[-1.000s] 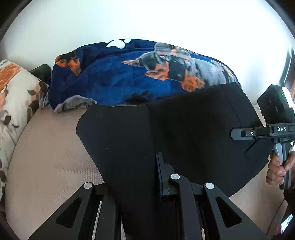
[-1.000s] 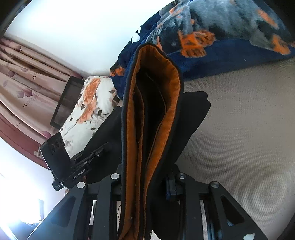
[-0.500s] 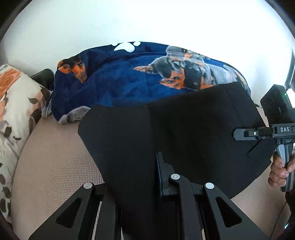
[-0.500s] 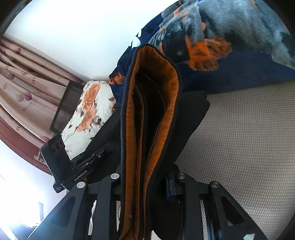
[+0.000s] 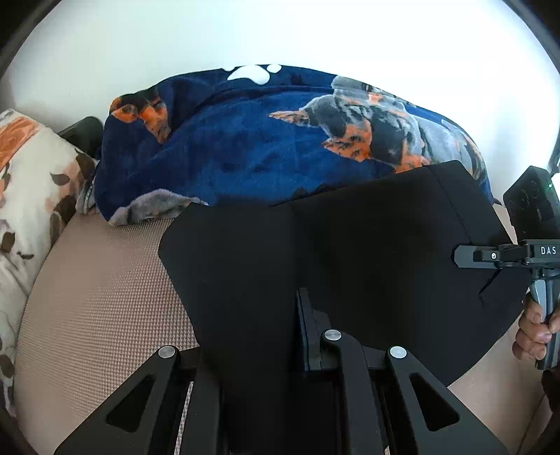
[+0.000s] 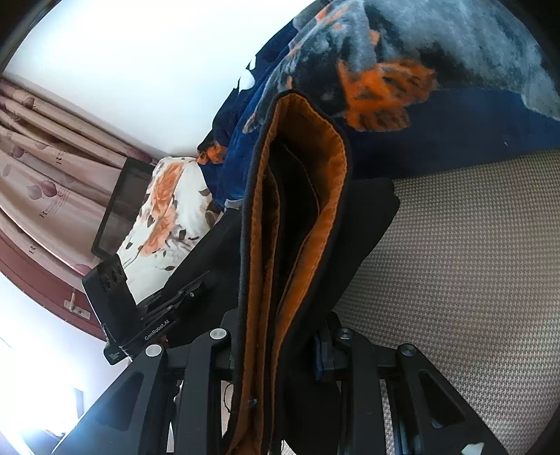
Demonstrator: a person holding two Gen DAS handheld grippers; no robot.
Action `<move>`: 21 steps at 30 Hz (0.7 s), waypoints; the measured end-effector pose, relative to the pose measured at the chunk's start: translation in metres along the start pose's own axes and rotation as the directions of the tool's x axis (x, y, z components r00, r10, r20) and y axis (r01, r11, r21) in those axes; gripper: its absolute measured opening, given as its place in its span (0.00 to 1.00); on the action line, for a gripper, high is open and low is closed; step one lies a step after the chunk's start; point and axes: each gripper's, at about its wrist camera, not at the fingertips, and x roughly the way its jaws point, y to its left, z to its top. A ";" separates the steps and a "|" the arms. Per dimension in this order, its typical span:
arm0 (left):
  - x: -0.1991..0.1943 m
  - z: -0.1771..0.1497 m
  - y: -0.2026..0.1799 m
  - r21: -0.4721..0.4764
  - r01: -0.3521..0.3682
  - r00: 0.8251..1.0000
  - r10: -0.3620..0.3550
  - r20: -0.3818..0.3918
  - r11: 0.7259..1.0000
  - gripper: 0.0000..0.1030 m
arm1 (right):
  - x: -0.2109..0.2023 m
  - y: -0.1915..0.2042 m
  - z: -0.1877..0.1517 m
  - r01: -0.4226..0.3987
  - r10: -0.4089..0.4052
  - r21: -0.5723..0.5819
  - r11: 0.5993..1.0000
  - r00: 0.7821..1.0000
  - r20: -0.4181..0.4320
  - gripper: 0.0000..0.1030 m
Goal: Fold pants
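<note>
Black pants (image 5: 350, 262) with an orange lining (image 6: 266, 262) are held above a beige woven bed surface (image 5: 105, 297), stretched between two hand-held grippers. In the left wrist view the dark fabric is spread as a broad panel, its far edge reaching the blue dog-print blanket (image 5: 245, 150) bunched just beyond the pants against a white wall (image 5: 280, 31). The left hand-held gripper (image 5: 266, 350) is closed on the near edge of the pants, the cloth pinched between its fingers. The right hand-held gripper (image 6: 280, 336) is clamped on a thicker bundle of folded layers, seen edge-on in the right wrist view, with the orange inner face exposed along the fold. At the right side of the pants, the person's hand (image 5: 535, 329) is seen wrapped around the handle of that gripper. To the left of the pants, a floral pillow (image 5: 31, 196) lies on the bed beside the blanket. Beyond the pillow, a dark framed panel (image 6: 122, 206) and a pink patterned curtain (image 6: 45, 175) are seen in the right wrist view.
</note>
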 end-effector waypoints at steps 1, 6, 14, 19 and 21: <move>0.001 0.000 0.001 -0.003 0.000 1.000 0.000 -0.002 1.000 0.15 | 0.000 -0.001 0.000 0.001 -0.001 0.002 1.000 1.000 0.000 0.24; 0.006 -0.003 0.003 -0.009 -0.006 1.000 0.006 -0.008 1.000 0.15 | -0.001 -0.009 -0.002 0.009 -0.009 0.018 1.000 1.000 0.000 0.24; 0.014 -0.010 0.009 -0.025 -0.014 1.000 0.014 -0.019 1.000 0.15 | 0.005 -0.012 -0.004 0.065 -0.065 0.020 0.998 0.998 -0.008 0.24; 0.018 -0.014 0.009 -0.028 -0.026 1.000 0.025 -0.015 0.999 0.16 | 0.011 -0.011 -0.004 0.102 -0.102 0.012 0.995 0.995 -0.006 0.24; 0.019 -0.016 0.010 -0.029 -0.029 0.999 0.029 -0.014 0.999 0.17 | 0.013 -0.010 -0.004 0.116 -0.116 0.005 0.993 0.993 -0.005 0.24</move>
